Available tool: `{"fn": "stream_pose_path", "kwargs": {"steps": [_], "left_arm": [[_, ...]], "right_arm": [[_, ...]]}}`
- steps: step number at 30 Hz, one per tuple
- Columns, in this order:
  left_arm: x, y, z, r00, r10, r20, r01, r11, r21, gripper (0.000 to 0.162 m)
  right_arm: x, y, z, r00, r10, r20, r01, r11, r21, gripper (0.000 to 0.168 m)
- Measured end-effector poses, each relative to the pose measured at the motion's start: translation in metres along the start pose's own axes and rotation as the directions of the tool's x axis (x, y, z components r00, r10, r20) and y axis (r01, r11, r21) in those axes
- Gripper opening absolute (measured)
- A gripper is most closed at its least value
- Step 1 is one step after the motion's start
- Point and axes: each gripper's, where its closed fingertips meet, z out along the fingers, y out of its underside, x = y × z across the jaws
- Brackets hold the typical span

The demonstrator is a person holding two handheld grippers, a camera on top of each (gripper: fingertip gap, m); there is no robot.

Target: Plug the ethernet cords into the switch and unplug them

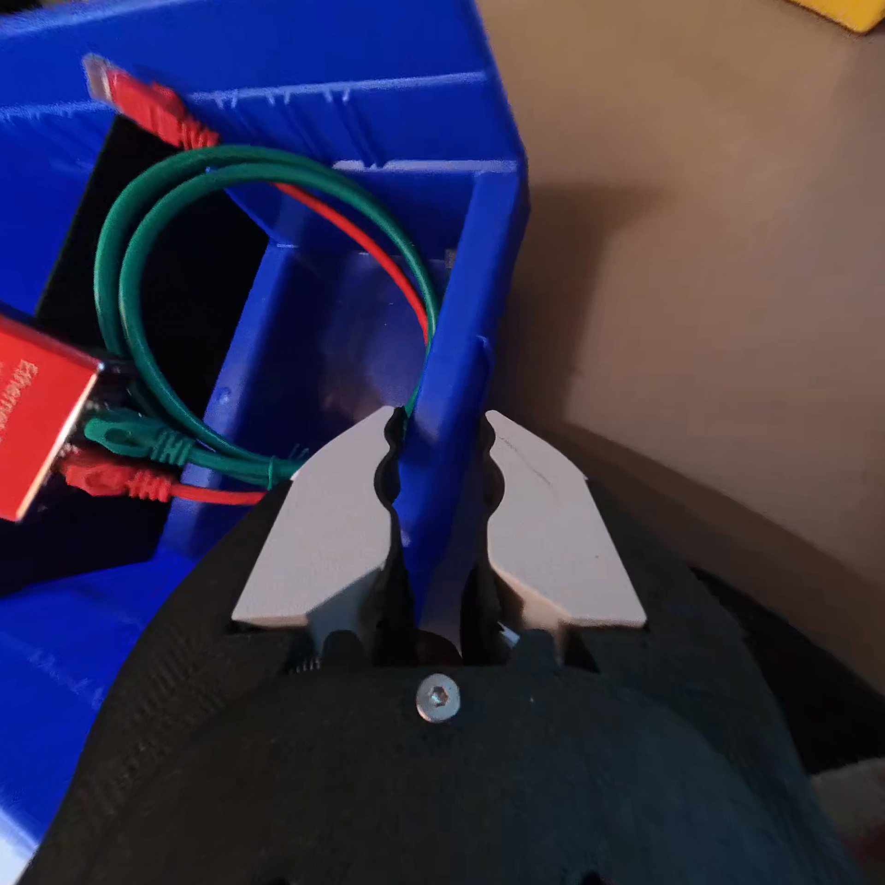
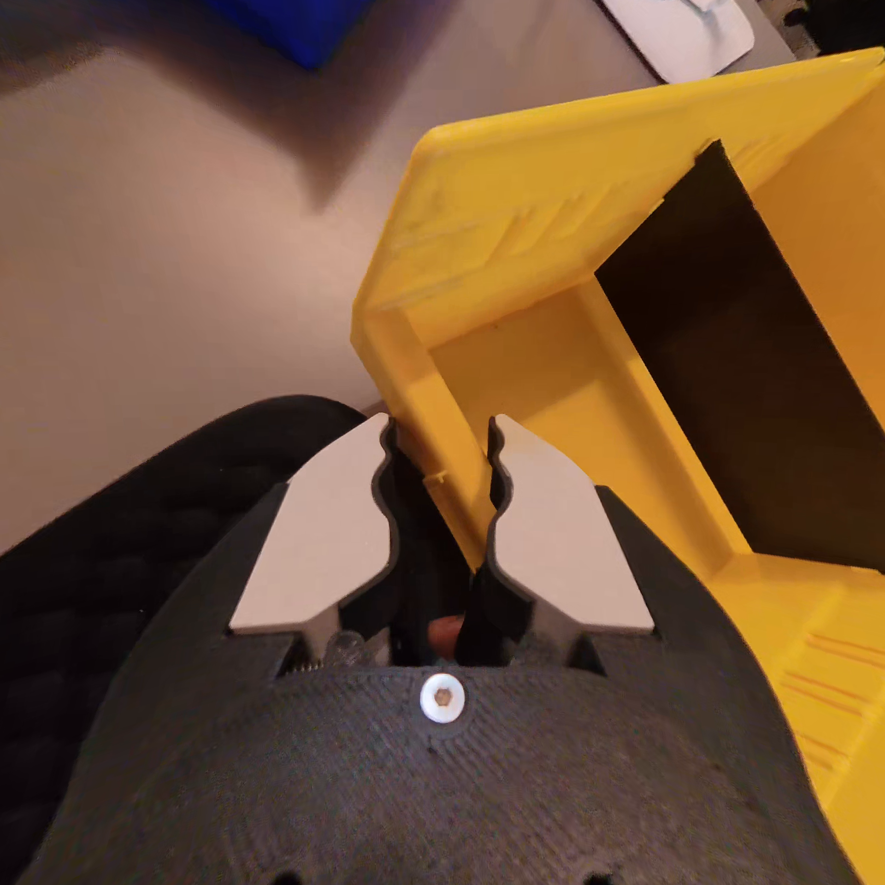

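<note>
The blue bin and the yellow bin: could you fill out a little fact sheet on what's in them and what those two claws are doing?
Left gripper: closed on the side wall of the blue bin
Right gripper: closed on the wall of the yellow bin
Blue bin contents: red switch, green cord, red cord
Plugged into switch: one green plug and one red plug
Loose end: a red plug at the bin's far side
Yellow bin contents: nothing visible
Surface: tan table
</note>
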Motion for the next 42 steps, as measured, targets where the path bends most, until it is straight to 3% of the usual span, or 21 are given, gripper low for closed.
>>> {"fn": "stream_pose_path", "kwargs": {"steps": [10, 19, 30, 34, 36, 39, 42], "left_arm": [[-0.042, 0.086, -0.06, 0.999, -0.033, -0.013, 0.033, 0.999, 0.008, 0.038], [-0.061, 0.165, -0.121, 0.992, 0.076, -0.1, -0.073, 0.997, 0.037, 0.036], [-0.046, 0.213, -0.169, 0.991, 0.085, -0.101, -0.083, 0.996, 0.016, 0.036], [-0.043, 0.217, -0.176, 0.997, 0.023, -0.078, -0.02, 0.999, 0.037, 0.042], [-0.035, 0.206, -0.183, 0.99, -0.064, -0.127, 0.075, 0.993, 0.086, 0.059], [-0.037, 0.166, -0.211, 0.969, -0.165, -0.184, 0.212, 0.937, 0.277, 0.074], [-0.09, 0.125, -0.24, 0.926, -0.377, 0.006, 0.324, 0.804, 0.499, 0.077]], "right_arm": [[0.033, 0.044, -0.03, 0.996, 0.061, -0.067, -0.062, 0.998, -0.005, 0.041], [0.05, 0.081, -0.061, 0.998, 0.022, -0.065, -0.019, 0.999, 0.04, 0.036], [0.044, 0.119, -0.1, 0.999, -0.03, 0.033, 0.028, 0.999, 0.043, 0.035], [0.042, 0.125, -0.108, 0.999, -0.025, 0.027, 0.024, 0.999, 0.043, 0.038], [0.036, 0.123, -0.109, 0.999, -0.008, 0.04, 0.006, 0.999, 0.049, 0.051], [0.039, 0.097, -0.119, 0.999, 0.049, 0.003, -0.049, 0.984, 0.172, 0.071], [0.036, 0.056, -0.137, 0.998, 0.068, -0.013, -0.058, 0.928, 0.369, 0.075]]}}
